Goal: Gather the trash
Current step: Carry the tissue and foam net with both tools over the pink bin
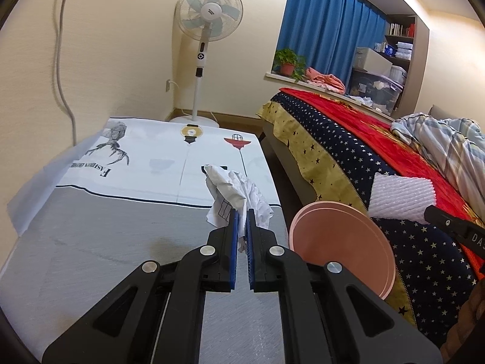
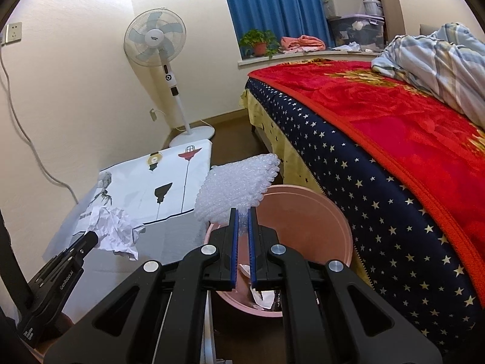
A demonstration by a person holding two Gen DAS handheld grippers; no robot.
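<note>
The round pink plastic bin [image 2: 306, 212] stands on the floor between the low table and the bed, and at its bottom lie a few scraps of white and dark paper trash [image 2: 263, 295]. The right gripper [image 2: 242, 215] is above the bin's near rim, its blue-padded jaws nearly closed on a folded sheet of clear bubble wrap [image 2: 236, 182], which hangs over the bin. The left gripper [image 1: 242, 217] has its jaws pinched almost together on a crumpled white sheet of paper [image 1: 236, 194], held above the grey table top [image 1: 106, 242] beside the bin. A white printed cloth [image 1: 157, 154] covers the table's far end. A white standing fan [image 1: 209, 15] stands beyond it, and the bed with red and starred navy blankets [image 2: 394, 151] runs along the bin's right.
</note>
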